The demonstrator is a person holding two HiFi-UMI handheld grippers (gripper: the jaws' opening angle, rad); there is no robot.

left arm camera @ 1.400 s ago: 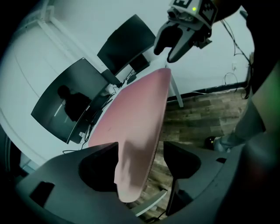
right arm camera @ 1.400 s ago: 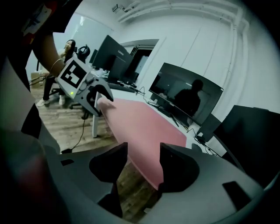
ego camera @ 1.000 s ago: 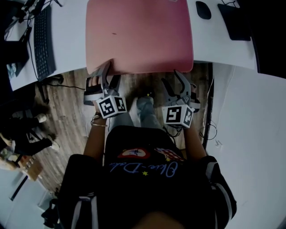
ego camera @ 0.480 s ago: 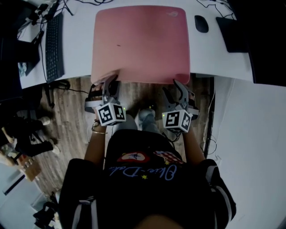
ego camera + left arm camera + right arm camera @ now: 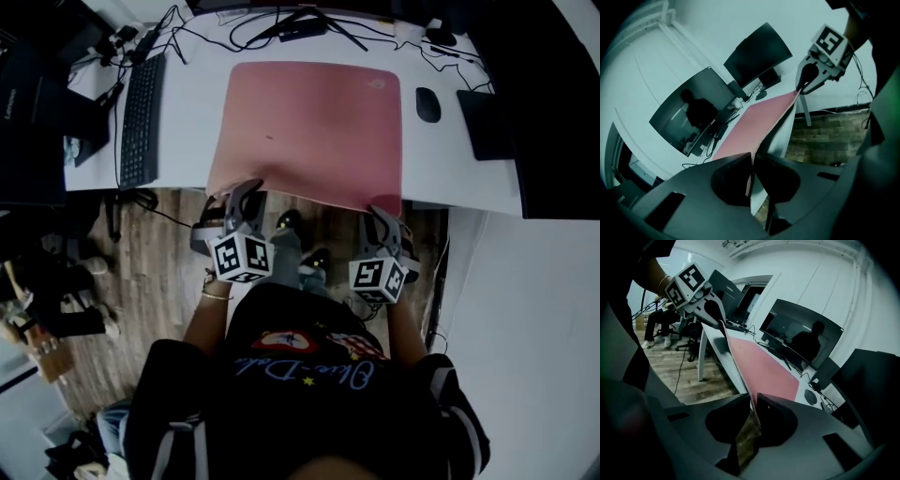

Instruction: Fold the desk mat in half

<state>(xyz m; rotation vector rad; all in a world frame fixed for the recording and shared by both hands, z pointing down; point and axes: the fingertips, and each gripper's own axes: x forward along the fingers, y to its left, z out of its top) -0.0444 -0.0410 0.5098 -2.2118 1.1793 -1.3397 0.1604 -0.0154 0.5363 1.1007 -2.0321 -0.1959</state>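
The jaws, apart a second ago, have just been closed, and the near edge of the mat is raised. Its near corners are pinched by the left gripper and right gripper for folding over; the far part is left flat on the desk.

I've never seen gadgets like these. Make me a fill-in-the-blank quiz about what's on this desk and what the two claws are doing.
1. The left claw and the right claw each pinch the near edge of the ____ desk mat.
2. In the head view, the black keyboard lies on the white desk to the mat's ____.
3. The black mouse lies to the mat's ____.

Missing words: pink; left; right.

Note: both claws' jaws have just been closing, with the mat's edge between them.
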